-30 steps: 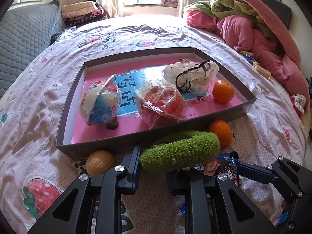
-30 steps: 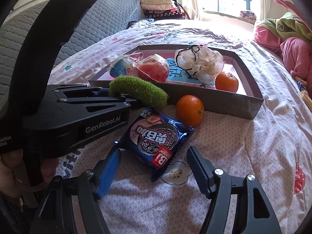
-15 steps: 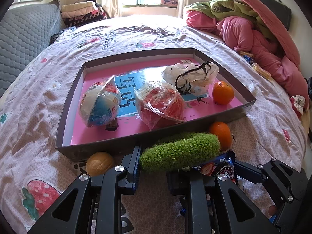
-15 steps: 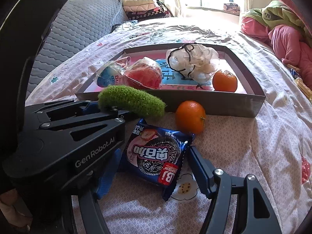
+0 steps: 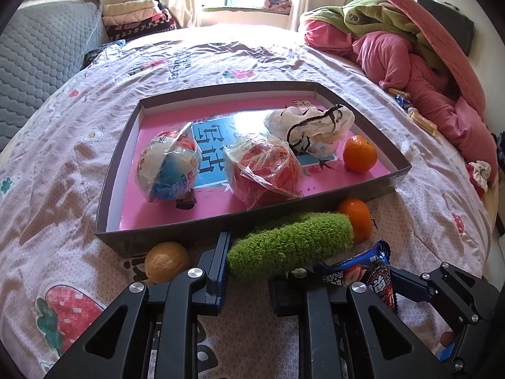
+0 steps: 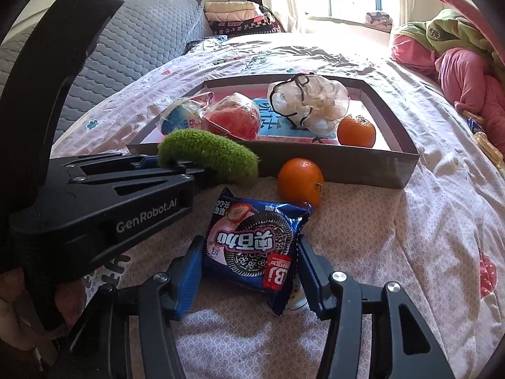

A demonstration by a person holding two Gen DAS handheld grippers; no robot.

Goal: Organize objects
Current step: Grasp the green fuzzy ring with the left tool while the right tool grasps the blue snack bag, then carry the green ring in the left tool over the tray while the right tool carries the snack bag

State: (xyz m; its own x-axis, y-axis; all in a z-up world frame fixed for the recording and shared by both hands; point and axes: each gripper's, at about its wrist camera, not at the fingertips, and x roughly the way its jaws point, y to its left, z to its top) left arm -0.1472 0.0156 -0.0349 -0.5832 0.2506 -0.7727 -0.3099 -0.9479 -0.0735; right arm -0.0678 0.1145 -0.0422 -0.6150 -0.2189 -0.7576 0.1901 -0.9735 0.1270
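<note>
My left gripper (image 5: 249,271) is shut on a green fuzzy roll (image 5: 290,243), held just in front of the shallow box (image 5: 221,224); the roll also shows in the right wrist view (image 6: 208,151). My right gripper (image 6: 249,262) is shut on a blue cookie packet (image 6: 252,243), lifted slightly off the bedspread; the packet shows in the left wrist view (image 5: 363,271). The box holds two wrapped balls (image 5: 167,167) (image 5: 265,170), a white bag (image 5: 312,123) and an orange (image 5: 359,154).
A loose orange (image 6: 300,180) lies on the bed against the box's near wall. A small brown ball (image 5: 165,260) lies left of my left gripper. Pink and green bedding (image 5: 410,47) is piled at the right; a grey headboard (image 5: 34,63) stands at the left.
My right gripper has moved forward around the cookie packet and closed on it, lifting it a little. My left gripper keeps the green roll, nearly still.
</note>
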